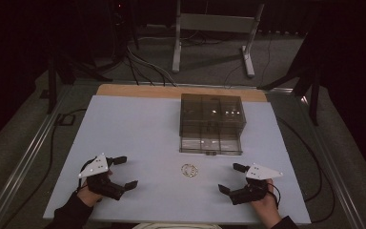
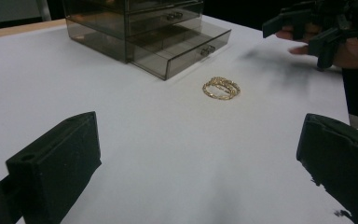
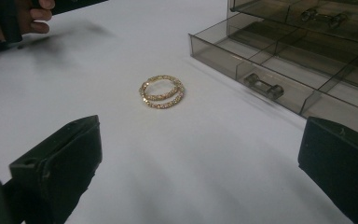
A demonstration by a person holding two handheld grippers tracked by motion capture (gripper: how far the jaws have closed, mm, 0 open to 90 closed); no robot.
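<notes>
Fingers of the left gripper stand wide apart with nothing between them; fingers of the right gripper are likewise spread apart and empty. Both grippers hover low over the white counter, the left at about 8 o'clock in the high view and the right at about 4 o'clock, each aimed inward toward the counter's middle.

Two gold bracelets lie flat on the counter between the grippers, near the front edge, at roughly 6 o'clock from the drawer box. One ring rests partly over the other, so the pair forms a slightly elongated outline. In the high view its long axis runs roughly 9 to 3 o'clock. In the right gripper view the bracelets sit at 12 o'clock ahead of the fingers, well apart from them.

Bottom drawer of the smoked transparent box is pulled out toward the bracelets, with its handle facing 6 o'clock.
</notes>
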